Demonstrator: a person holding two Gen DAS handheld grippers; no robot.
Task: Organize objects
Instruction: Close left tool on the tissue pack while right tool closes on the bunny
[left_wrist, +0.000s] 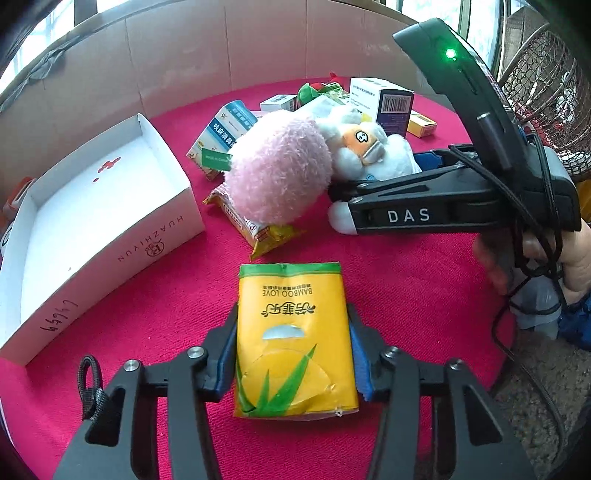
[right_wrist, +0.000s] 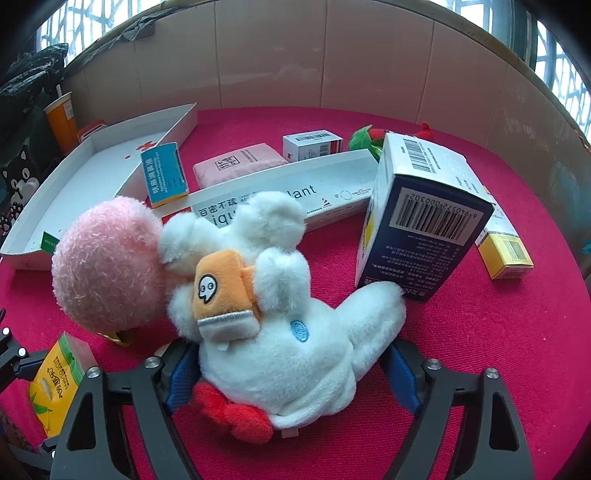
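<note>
Red fabric-covered table (left_wrist: 424, 295), round-edged, ringed at the far side by a low cardboard wall (left_wrist: 258, 48); windows show above it. A wire-mesh basket (left_wrist: 543, 81) stands off the table's far right, speckled floor below.

Left gripper (left_wrist: 293, 354): jaws narrowed around a yellow tissue pack (left_wrist: 295, 339) lying flat on the cloth, blue pads against both long sides, gripped. Ahead and left of it an open white box (left_wrist: 110, 229), nothing inside it. Straight ahead a pink plush ball (left_wrist: 277, 170) sits on a yellow snack packet (left_wrist: 258, 232).

Right gripper (right_wrist: 291, 373): jaws wide, a white plush toy (right_wrist: 288, 332) between them, blue pads against its flanks; whether they squeeze it I cannot tell. The toy rests on the cloth, touching the pink ball at the gripper's left. Ahead right a dark blue carton (right_wrist: 417, 229) stands tilted; beyond the toy a long white box (right_wrist: 325, 192), a pink packet (right_wrist: 236, 162), a blue-and-white box (right_wrist: 164, 173)
</note>
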